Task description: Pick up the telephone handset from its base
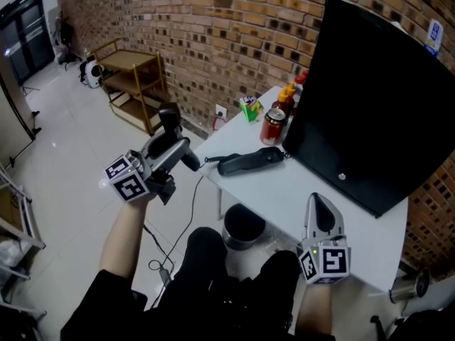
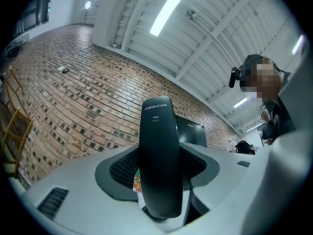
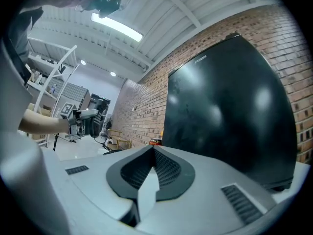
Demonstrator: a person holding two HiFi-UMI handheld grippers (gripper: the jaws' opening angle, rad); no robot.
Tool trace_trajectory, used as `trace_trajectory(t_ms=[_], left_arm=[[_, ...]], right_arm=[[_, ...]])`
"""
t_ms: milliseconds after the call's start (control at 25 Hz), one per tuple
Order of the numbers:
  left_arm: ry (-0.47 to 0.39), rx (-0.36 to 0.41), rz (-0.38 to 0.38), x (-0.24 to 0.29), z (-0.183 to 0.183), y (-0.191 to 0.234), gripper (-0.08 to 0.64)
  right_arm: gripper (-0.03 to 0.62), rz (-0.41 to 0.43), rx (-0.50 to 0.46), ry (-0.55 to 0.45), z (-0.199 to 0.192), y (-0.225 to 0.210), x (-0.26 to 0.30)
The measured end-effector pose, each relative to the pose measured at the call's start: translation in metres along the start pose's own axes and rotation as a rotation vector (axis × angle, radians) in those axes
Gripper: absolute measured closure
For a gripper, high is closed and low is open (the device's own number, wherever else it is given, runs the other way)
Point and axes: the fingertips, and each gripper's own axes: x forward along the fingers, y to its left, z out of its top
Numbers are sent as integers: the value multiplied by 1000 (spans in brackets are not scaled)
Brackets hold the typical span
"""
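My left gripper (image 1: pixel 173 150) is shut on the black telephone handset (image 1: pixel 170 119), which it holds in the air to the left of the white table (image 1: pixel 313 183). In the left gripper view the handset (image 2: pixel 157 126) stands upright between the jaws of that gripper (image 2: pixel 161 153). The long black phone base (image 1: pixel 249 162) lies on the table near its left edge. A dark cord (image 1: pixel 210 160) runs from the base towards the handset. My right gripper (image 1: pixel 318 199) rests low at the table's near edge, jaws shut and empty, and its tips (image 3: pixel 152 148) meet.
A big black monitor (image 1: pixel 377 98) fills the right of the table. A red can (image 1: pixel 272 126), sauce bottles (image 1: pixel 288 94) and a green pack (image 1: pixel 249 107) stand at the far end. A dark bin (image 1: pixel 243 226) sits under the table. A wooden shelf cart (image 1: pixel 135 80) stands by the brick wall.
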Motion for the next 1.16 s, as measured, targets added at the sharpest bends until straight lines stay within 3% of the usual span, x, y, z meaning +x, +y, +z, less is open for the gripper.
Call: trace_trajectory(t_ms=[280, 920, 1160], left_arm=[[2, -18, -4, -3, -3, -3, 308], [15, 1, -16, 7, -6, -7, 307], [4, -34, -28, 7, -14, -6, 307]], right_arm=[[584, -2, -25, -1, 2, -3, -7], [584, -10, 18, -9, 0, -13, -4], [584, -11, 16, -7, -1, -14, -7]])
